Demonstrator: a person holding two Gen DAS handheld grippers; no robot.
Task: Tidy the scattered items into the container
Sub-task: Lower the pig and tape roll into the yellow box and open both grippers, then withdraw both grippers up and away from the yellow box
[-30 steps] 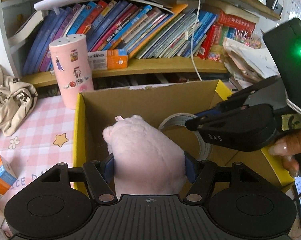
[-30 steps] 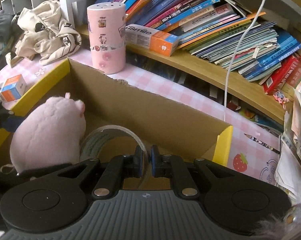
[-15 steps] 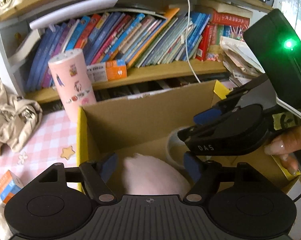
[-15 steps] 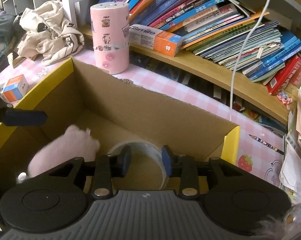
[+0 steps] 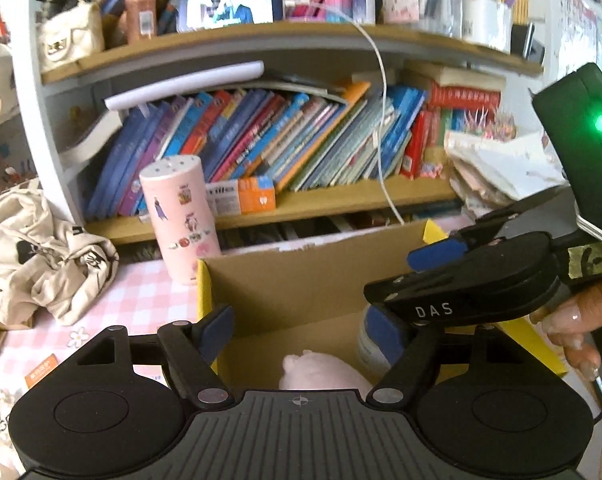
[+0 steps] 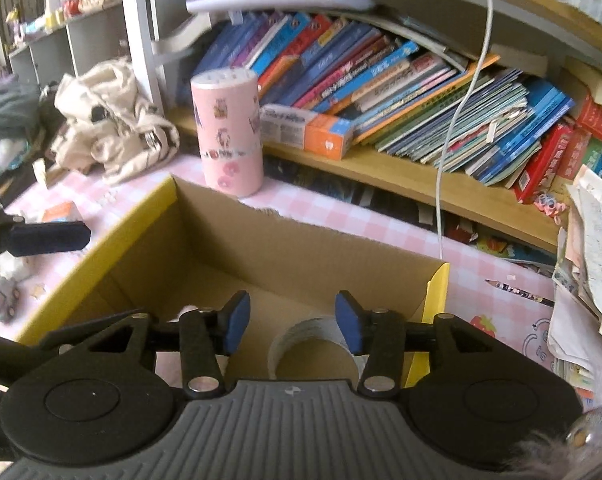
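Observation:
A cardboard box [image 5: 301, 280] with yellow flaps stands on the pink checked table. A pink plush toy [image 5: 325, 372] lies on the box floor, below my left gripper [image 5: 301, 332], which is open and holds nothing. Beside the plush lies a roll of tape [image 5: 363, 342], half hidden by a finger. In the right wrist view my right gripper [image 6: 293, 322] hovers over the box [image 6: 301, 248]. Its jaws are opening, and the tape roll [image 6: 313, 340] lies loose beneath them, untouched by the pads. A hand holds the right gripper's handle at the right edge of the left wrist view.
A pink stickered canister [image 6: 229, 140] stands just behind the box. A cream cloth bag [image 6: 113, 132] and a small orange box [image 6: 59, 212] lie to the left. Shelves of books run along the back, a white cable [image 6: 461, 120] hangs down, and papers [image 6: 589, 280] pile up at the right.
My left gripper opened and the plush dropped into the box. My right gripper opened off the tape roll, which now lies in the box. Both grippers rose and tilted up.

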